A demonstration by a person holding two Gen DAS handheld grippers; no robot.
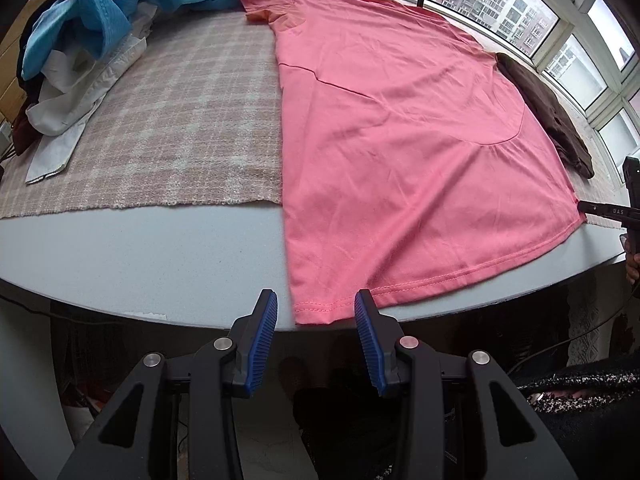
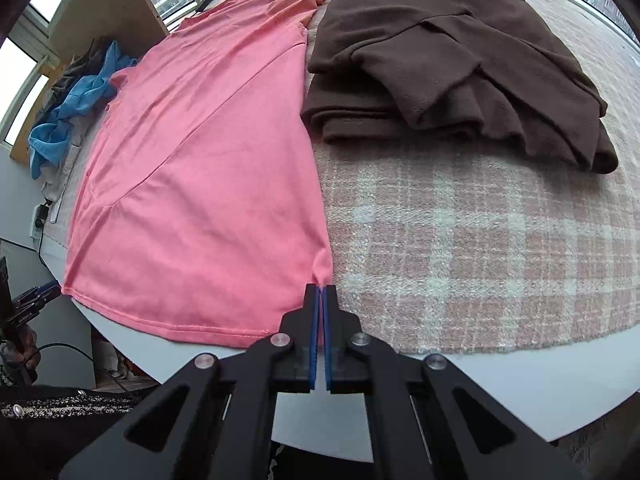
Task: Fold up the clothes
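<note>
- Right gripper (image 2: 321,289) has its blue pads squeezed together on the pink t-shirt (image 2: 200,184), right at the hem corner nearest it; the cloth actually pinched is mostly hidden behind the jaws
- left gripper (image 1: 316,300) sits with its pads apart, straddling the other hem corner at the table (image 1: 140,256) edge, not gripping anything
- shirt lies flat, partly on the plaid cloth (image 2: 480,248), hem hanging a bit past the table edge; far sleeve and collar are tough to make out
- folded brown garment (image 2: 460,64) just beside the shirt
- blue and white clothes pile (image 1: 92,40) well apart, cut off by the frame
</note>
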